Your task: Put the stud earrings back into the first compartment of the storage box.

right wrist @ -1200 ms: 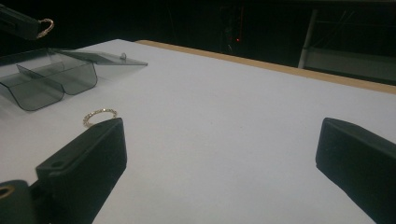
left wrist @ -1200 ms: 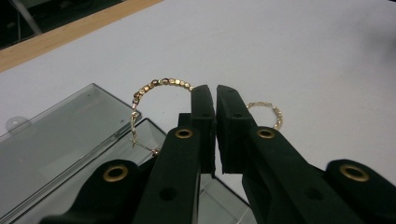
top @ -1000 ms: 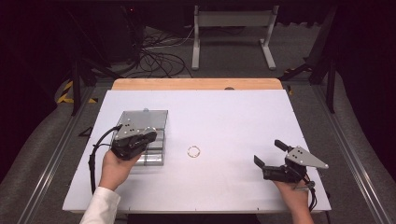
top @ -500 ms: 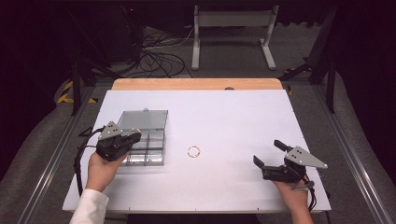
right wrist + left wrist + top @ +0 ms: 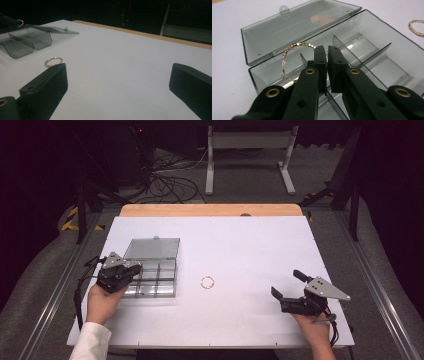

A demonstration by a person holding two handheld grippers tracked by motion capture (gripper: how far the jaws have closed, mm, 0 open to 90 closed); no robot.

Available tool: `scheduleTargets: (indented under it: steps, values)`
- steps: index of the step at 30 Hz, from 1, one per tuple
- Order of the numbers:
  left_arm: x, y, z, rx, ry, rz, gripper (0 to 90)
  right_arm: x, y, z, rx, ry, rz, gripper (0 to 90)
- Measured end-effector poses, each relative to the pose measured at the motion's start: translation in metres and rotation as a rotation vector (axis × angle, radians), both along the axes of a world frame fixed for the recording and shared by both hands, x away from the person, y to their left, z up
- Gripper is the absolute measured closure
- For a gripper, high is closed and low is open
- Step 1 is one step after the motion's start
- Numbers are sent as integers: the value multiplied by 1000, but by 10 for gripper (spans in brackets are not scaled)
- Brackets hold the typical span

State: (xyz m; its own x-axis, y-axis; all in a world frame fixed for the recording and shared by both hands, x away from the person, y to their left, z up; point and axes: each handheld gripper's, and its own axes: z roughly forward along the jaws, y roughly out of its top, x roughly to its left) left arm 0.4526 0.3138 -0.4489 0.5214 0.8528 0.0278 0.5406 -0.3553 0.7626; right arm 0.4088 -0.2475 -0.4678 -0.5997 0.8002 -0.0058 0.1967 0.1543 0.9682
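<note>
One bracelet (image 5: 207, 282) beside box (image 5: 160, 251), seemingly unobstructed.

hidden: gold hoop (image 5: 294, 53) lower part behind left gripper (image 5: 327, 53) | grip: unclear

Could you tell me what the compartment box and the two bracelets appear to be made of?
The compartment box looks like smoke-tinted clear plastic: the table shows through its glossy walls and open lid. The bracelet in the box appears to be gold-coloured metal, with small shiny faceted beads. The bracelet on the table has the same golden shine; whether either is real gold I cannot tell.
</note>
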Motion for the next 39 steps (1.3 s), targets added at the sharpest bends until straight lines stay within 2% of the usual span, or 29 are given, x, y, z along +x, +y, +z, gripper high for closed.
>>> scheduleTargets:
  steps: [10, 13, 15, 17, 19, 22, 24, 25, 27, 28, 30, 31, 39]
  values:
    - [5, 3, -5, 40, 24, 35, 852, 0, 0, 0, -1, 0, -2, 23]
    - [6, 1, -7, 68, 29, 47, 848, 0, 0, 0, 0, 1, -2, 23]
    - [6, 2, -7, 73, 31, 49, 802, 0, -1, 0, 0, -1, -2, 23]
    - [7, 1, -7, 68, 32, 71, 712, -1, -1, 0, 1, -1, -2, 23]
    - [5, 1, -5, 59, 15, 70, 631, -1, -1, 1, 1, -3, -1, 24]
    - [2, -4, -2, 57, -20, 48, 536, -1, -1, 1, 1, -2, -2, 23]
    - [1, -8, 0, 60, -29, 37, 462, 0, -1, 0, 0, -1, -2, 23]
    - [0, -11, 0, 48, -31, 27, 436, 0, 0, 0, -2, -1, -2, 23]
    - [0, -13, 1, 57, -40, 18, 418, 0, 0, 0, -1, -1, 0, 23]
    - [-1, -18, 3, 36, -42, -11, 405, 0, 0, 1, -1, -1, 0, 23]
    - [-2, -23, 4, 17, -45, -31, 381, -1, -1, 0, 0, -2, -1, 23]
    - [-1, -25, 5, 23, -50, -46, 366, -1, -1, 1, 3, -1, -1, 23]
    - [-4, -42, 8, 4, -58, -98, 278, -1, -1, 1, 3, -3, 1, 23]
